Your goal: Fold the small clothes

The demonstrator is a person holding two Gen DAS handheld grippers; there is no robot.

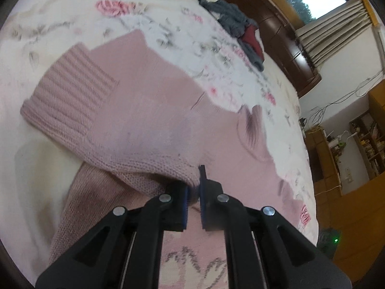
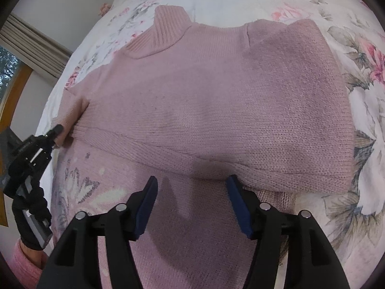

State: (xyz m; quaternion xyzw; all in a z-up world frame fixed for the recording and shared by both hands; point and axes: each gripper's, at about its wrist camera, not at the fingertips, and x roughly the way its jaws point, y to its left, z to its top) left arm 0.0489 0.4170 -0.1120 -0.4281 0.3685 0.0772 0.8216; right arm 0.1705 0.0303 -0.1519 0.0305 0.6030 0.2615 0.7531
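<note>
Right wrist view shows the pink sweater (image 2: pixel 204 101) spread on the floral bedspread (image 2: pixel 361 110), collar toward the far side, its near edge folded across just ahead of the right gripper (image 2: pixel 192 187), whose jaws stand wide apart. The left gripper (image 1: pixel 193 187) is clamped on the sweater's side edge. Bare bedspread lies beyond the collar; a grey and red clothes heap (image 1: pixel 238 31) sits well apart.
</note>
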